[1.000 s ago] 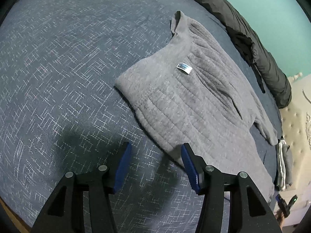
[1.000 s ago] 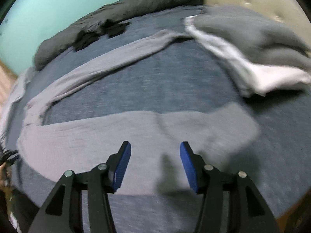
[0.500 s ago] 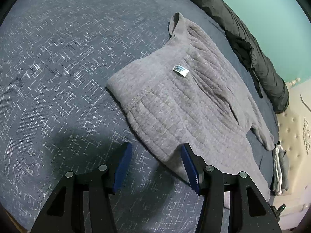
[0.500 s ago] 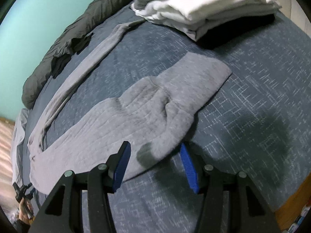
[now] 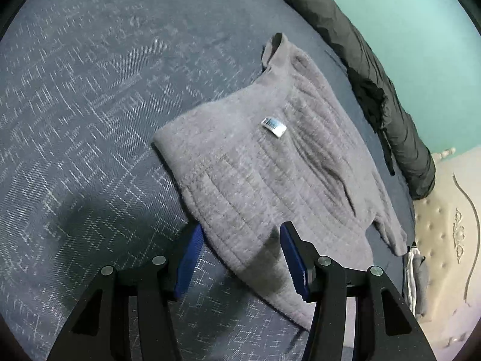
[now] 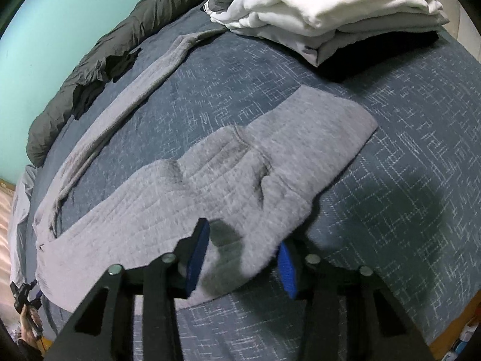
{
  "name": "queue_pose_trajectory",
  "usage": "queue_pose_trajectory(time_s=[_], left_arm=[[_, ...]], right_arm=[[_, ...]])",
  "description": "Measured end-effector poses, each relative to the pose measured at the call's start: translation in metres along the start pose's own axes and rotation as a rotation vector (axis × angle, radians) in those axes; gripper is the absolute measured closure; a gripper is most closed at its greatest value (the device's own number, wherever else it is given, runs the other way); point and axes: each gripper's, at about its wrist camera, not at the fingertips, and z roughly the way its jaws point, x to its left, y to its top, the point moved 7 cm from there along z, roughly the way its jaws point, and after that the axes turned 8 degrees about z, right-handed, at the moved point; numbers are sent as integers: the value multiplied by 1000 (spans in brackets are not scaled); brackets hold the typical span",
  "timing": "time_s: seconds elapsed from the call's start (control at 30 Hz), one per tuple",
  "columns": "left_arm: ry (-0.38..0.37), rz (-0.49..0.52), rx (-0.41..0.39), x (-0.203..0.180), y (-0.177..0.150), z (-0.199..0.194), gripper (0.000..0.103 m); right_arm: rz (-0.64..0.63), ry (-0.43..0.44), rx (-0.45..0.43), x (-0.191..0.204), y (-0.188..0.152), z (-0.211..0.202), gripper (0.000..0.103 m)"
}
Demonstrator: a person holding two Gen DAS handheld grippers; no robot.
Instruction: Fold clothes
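Your left claw (image 5: 240, 258) stands wide apart, its blue pads (image 5: 189, 255) straddling the near hem of the grey quilted garment (image 5: 270, 174); the fabric edge lies between the pads, but they are not closed on it. The garment lies spread on the bed (image 5: 90, 105), whose cover is dark blue with a pale crosshatch pattern. A small white label (image 5: 273, 126) shows on the garment's upper surface, and one corner (image 5: 275, 45) stands up at the far end. A rolled dark blanket (image 5: 375, 84) runs along the far edge of the bed, against the turquoise wall (image 5: 421, 45). A cream tufted headboard (image 5: 445, 240) stands to the right.

Your right claw (image 6: 242, 255) is likewise wide apart, with the other end of the garment (image 6: 210, 180) lying between its pads. The right pad (image 6: 287, 267) sits partly under the fabric's curled edge, the left pad (image 6: 197, 255) above the cloth; no pinch is made. A long grey strip of the garment (image 6: 144, 84) stretches away towards the stack of folded clothes (image 6: 330, 15), white and grey layers, at the head of the bed. At the lower left edge of this view, a hand holding the other gripper (image 6: 27, 303) is just visible.
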Motion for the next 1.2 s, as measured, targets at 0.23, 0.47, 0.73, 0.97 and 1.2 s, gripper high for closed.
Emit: queue_pose_trajectory(time_s=[0.23, 0.47, 0.73, 0.97, 1.2], left_arm=[[27, 30, -14, 3, 5, 3, 94], [41, 90, -82, -9, 17, -31, 100], [33, 78, -163, -12, 34, -97, 100], [38, 98, -154, -15, 41, -118, 100], [48, 127, -159, -44, 76, -113, 100]], right_arm=[[-18, -16, -12, -3, -2, -4, 91], [-80, -8, -43, 13, 5, -20, 98], [-118, 29, -84, 32, 24, -60, 99], [-167, 46, -97, 55, 35, -93, 99], [-228, 23, -92, 93, 62, -91, 99]])
